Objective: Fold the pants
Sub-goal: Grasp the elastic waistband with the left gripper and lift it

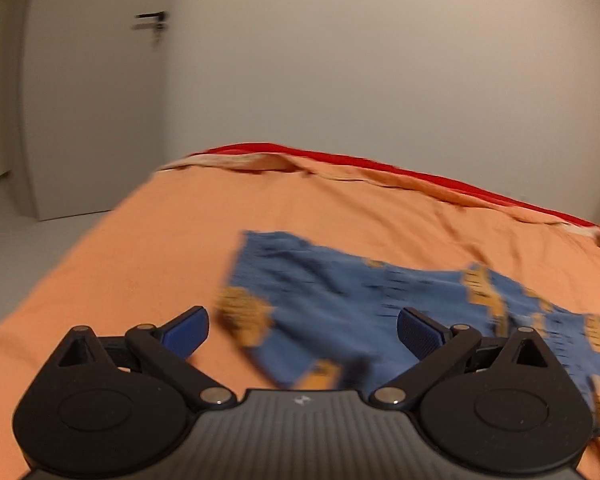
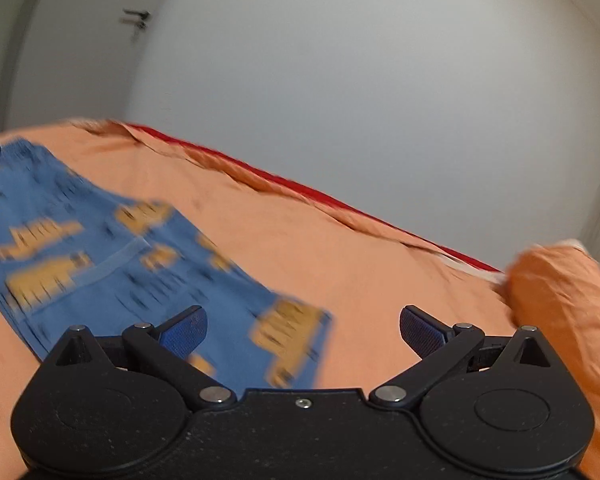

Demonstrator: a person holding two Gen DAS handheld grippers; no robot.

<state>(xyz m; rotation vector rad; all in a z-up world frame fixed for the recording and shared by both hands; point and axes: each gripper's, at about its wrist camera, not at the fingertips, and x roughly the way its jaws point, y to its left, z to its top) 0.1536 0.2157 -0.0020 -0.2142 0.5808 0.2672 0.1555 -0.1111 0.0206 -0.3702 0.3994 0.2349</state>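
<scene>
While motion blur hides any lettering, blue pants (image 1: 340, 300) on orange bedspread (image 1: 140, 248), left gripper (image 1: 303, 332) and right gripper (image 2: 303, 330) spread wide, empty.

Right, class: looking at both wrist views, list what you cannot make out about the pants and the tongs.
- Pants print: motion blur smears the yellow shapes in both views.
- Near edge of the pants: hidden behind the left tongs body in the left view, and behind the right tongs body in the right view.
- Fold state: unclear, since the frame edges cut the pants off in both views.
</scene>
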